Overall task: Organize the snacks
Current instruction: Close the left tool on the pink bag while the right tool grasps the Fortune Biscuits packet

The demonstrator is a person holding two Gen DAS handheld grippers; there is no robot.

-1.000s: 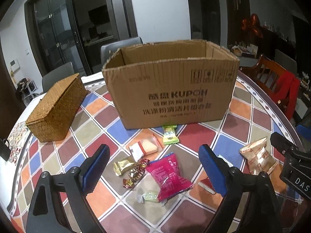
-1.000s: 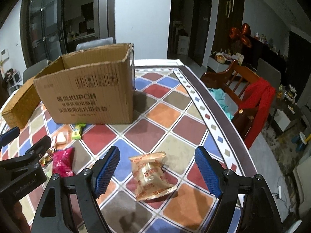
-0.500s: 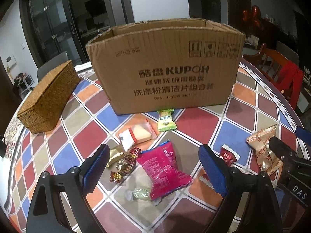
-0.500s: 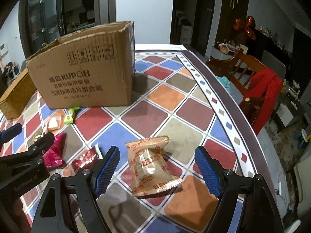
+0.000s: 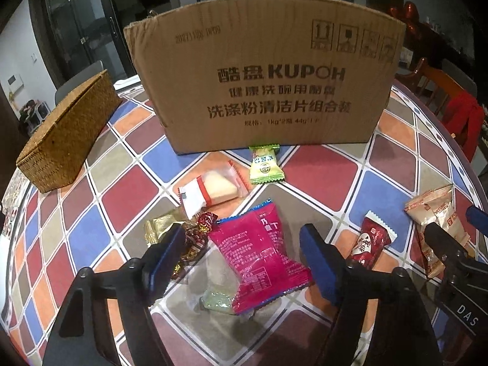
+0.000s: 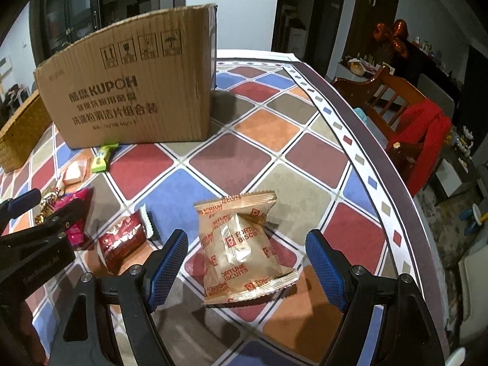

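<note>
A magenta snack packet [image 5: 259, 256] lies on the chequered table between the blue pads of my left gripper [image 5: 241, 259], whose jaws are closing; the pads stand clear of it on both sides. Around it lie a gold candy [image 5: 158, 227], a red foil candy [image 5: 202, 221], a white wafer pack [image 5: 210, 192], a green pack [image 5: 265, 164], a clear candy [image 5: 216, 300] and a dark red pack [image 5: 370, 241]. My right gripper [image 6: 247, 262] is open astride a tan fortune biscuit bag [image 6: 241, 244], not touching it. The cardboard box [image 5: 265, 85] stands behind.
A woven lidded basket [image 5: 67, 131] sits at the left of the box. The table's curved edge [image 6: 381, 164] runs along the right, with a wooden chair and red cloth [image 6: 427, 134] beyond it. Each gripper shows at the other's view edge.
Both grippers have sunk toward the table and the snacks now look larger. The left jaws have narrowed around the magenta packet. The right jaws keep the same width.
</note>
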